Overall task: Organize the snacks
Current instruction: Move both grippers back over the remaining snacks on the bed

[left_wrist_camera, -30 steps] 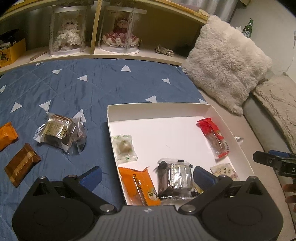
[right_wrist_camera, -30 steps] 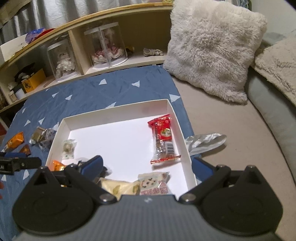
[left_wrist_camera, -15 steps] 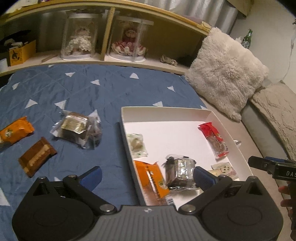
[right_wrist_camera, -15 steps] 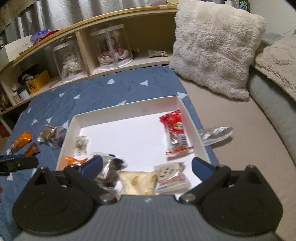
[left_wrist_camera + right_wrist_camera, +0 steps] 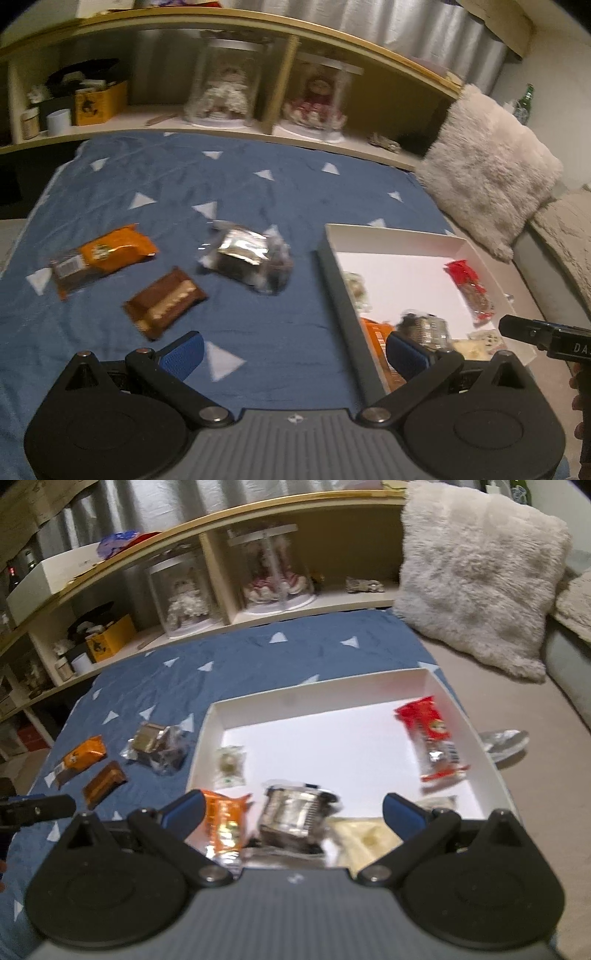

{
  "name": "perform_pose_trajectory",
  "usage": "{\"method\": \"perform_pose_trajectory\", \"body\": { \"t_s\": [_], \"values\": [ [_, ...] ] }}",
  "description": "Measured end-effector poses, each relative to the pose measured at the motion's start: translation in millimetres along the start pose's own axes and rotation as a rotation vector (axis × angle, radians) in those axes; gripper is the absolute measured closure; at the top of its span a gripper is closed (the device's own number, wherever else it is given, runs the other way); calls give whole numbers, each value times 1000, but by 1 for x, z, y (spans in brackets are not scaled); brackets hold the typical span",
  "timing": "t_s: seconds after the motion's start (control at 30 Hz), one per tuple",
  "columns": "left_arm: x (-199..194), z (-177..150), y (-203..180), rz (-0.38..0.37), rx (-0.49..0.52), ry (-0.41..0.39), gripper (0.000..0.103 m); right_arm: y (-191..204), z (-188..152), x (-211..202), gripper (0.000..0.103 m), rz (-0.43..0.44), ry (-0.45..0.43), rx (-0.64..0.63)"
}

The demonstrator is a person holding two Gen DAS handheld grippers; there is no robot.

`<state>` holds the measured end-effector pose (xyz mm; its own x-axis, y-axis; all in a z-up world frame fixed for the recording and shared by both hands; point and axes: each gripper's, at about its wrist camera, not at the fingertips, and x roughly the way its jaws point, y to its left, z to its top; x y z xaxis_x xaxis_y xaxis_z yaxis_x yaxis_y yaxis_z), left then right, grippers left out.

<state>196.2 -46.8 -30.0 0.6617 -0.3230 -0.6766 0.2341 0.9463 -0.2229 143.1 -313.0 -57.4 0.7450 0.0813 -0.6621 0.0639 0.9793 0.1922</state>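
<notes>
Our left gripper [image 5: 293, 356] and right gripper [image 5: 291, 812] hang with jaws spread, empty. Three wrapped snacks [image 5: 162, 297] lie centre-left on the blue quilt [image 5: 295, 192], awaiting the shallow white cardboard box [image 5: 334, 280] lower right.

Left eye: over my blue blanket [image 5: 288, 192], box [image 5: 399, 236] to its right.
Right eye: straight over box [image 5: 317, 698].
Both see: box, shelf [image 5: 258, 616].
</notes>
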Motion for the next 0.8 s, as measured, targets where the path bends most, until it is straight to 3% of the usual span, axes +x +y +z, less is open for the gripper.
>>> {"method": "perform_pose_trajectory", "body": {
  "t_s": [0.4, 0.57, 0.8],
  "values": [
    [-7, -4, 71, 63, -58, -34, 0, 68, 5, 28, 0, 68, 8, -56],
    [6, -5, 95, 23, -64, -34, 0, 96, 7, 46, 0, 99, 9, -63],
    [32, 0, 110, -49, 14, -75, 0, 122, 18, 73, 0, 134, 0, -32]
  ]
}}
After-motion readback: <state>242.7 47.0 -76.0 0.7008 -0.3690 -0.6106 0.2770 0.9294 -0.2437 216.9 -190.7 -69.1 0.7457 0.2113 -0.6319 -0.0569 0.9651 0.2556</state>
